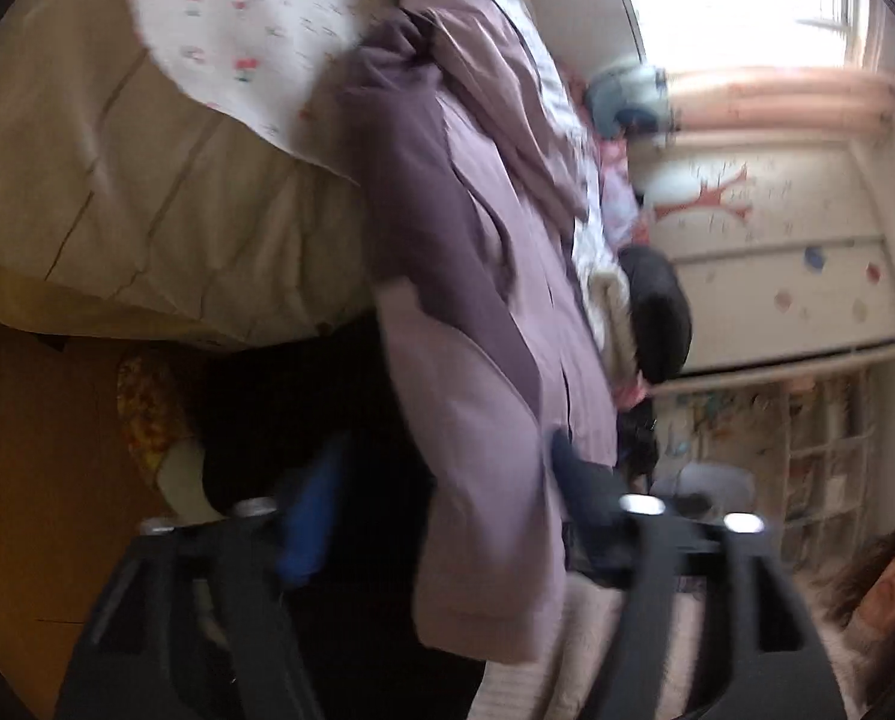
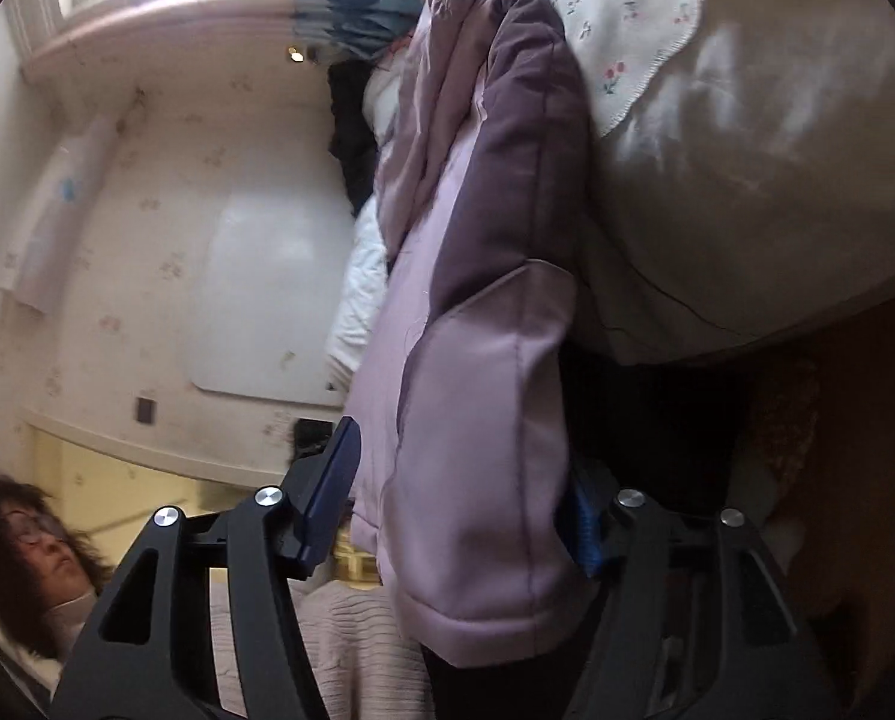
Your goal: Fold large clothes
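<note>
Left wrist view: your left tongs [image 1: 441, 516] are wide, one blue pad [image 1: 312, 516] well off to one side, the other dark pad [image 1: 579, 480] against the jacket [image 1: 477, 300]. The lilac-and-purple jacket runs from the bed [image 1: 147, 198] down between the fingers, its hem end hanging past them, so nothing looks pinched. The picture is blurred, so settle the hand before you close, and take only the hem layers you mean to fold.

Right wrist view: your right tongs [image 2: 459, 504] are also spread wide. The jacket [image 2: 483, 420] fills the gap, one pad [image 2: 327, 498] standing apart from the cloth and the other [image 2: 585, 528] touching or half hidden behind it — I judge no grip yet. The rest of the jacket lies up along the bed [image 2: 747, 180]. Close on a thick seam or cuff, both hands at matching corners, then lift evenly so the padded cloth does not slide out.
</note>
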